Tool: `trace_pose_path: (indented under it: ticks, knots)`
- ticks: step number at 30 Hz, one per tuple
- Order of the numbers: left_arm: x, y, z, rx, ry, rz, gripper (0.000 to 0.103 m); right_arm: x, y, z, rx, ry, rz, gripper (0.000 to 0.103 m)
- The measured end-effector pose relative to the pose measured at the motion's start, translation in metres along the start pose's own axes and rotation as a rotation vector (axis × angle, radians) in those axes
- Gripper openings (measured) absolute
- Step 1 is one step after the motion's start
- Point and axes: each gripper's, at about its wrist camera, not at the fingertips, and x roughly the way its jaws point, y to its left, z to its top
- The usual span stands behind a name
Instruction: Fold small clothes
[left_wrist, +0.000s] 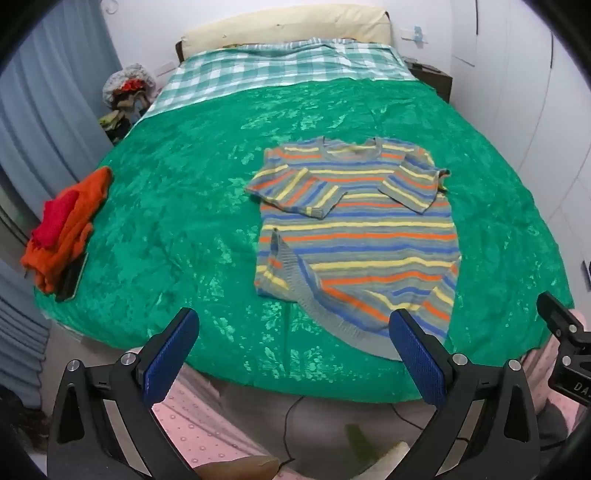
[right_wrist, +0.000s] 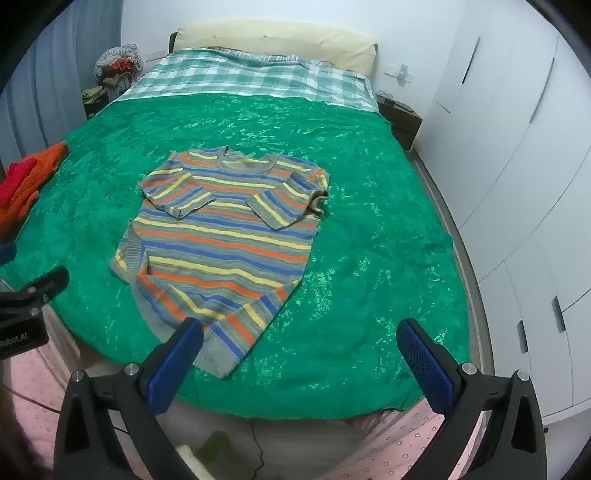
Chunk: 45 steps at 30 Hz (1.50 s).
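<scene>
A small striped knit sweater (left_wrist: 354, 229) in grey, blue, orange and yellow lies flat on the green bedspread (left_wrist: 184, 206), both sleeves folded across its chest and its lower left hem corner turned up. It also shows in the right wrist view (right_wrist: 225, 236). My left gripper (left_wrist: 295, 328) is open and empty, held over the near edge of the bed just short of the sweater's hem. My right gripper (right_wrist: 301, 338) is open and empty, near the hem's right corner above the bedspread (right_wrist: 369, 221).
A pile of orange and red clothes (left_wrist: 62, 229) lies at the bed's left edge, with a dark flat object under it. A plaid sheet (left_wrist: 280, 62) and a cream pillow (left_wrist: 288, 29) are at the head. White wardrobe doors (right_wrist: 517, 166) stand right; a nightstand (right_wrist: 400, 120) is beside the bed.
</scene>
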Motion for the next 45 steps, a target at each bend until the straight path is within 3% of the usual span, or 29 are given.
trace_pose_path:
  ticks: [3,5,9,38,41,45]
  knots:
    - [-0.002,-0.019,-0.005,0.017,-0.012,0.025,0.103,0.0,0.0,0.0,0.001,-0.005,0.002,0.103]
    - [0.002,-0.002,0.001,-0.023,-0.001,-0.025,0.103,0.0,0.001,0.0,-0.001,-0.005,0.001,0.103]
    - [-0.002,0.004,-0.001,-0.025,-0.015,-0.035,0.103,0.0,0.002,0.0,-0.003,-0.002,-0.002,0.103]
    - [-0.001,0.002,-0.003,-0.022,-0.013,-0.061,0.103,0.004,0.003,-0.002,-0.004,0.006,0.004,0.103]
    - [0.001,0.004,-0.003,-0.036,-0.021,-0.053,0.103,0.005,0.003,-0.002,-0.002,0.006,0.009,0.103]
    - [0.01,0.01,-0.001,-0.047,-0.029,0.02,0.103,0.007,0.001,0.003,0.012,-0.019,0.051,0.103]
